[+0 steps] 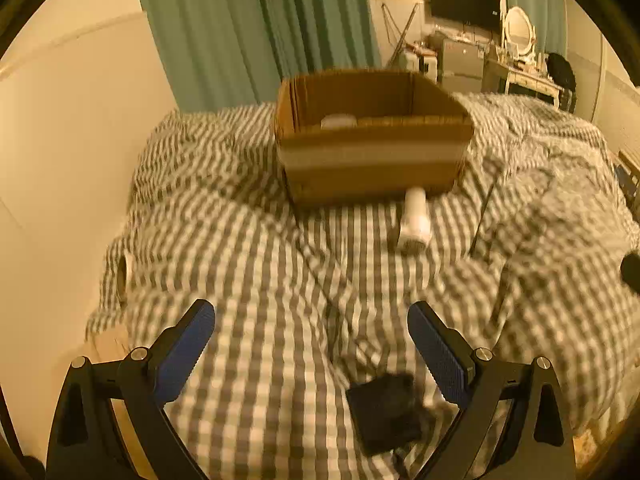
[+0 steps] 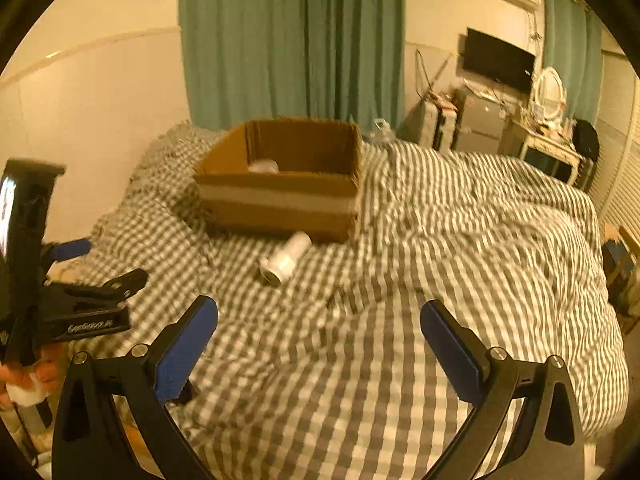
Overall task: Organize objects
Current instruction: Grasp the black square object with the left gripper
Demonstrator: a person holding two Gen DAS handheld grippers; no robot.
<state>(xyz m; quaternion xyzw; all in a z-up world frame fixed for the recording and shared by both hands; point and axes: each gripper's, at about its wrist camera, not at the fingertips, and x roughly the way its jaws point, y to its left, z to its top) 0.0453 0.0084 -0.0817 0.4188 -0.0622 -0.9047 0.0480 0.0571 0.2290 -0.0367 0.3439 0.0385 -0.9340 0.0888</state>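
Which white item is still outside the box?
The white bottle lying on its side on the bedspread against the cardboard box; the other white item is inside.

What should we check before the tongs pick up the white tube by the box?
1. Left tongs open and holding nothing: ok.
2. Right tongs open and holding nothing: ok.
3. White tube free to grab: ok, it lies on its side on the checked blanket, far end against the front wall of the cardboard box.
4. Box open with room inside: ok, only one white thing shows in it.
5. Path to the tube: ok for the right tongs; a black object lies just in front of the left tongs.
6. Whether the tube will roll on the rumpled blanket: cannot tell.
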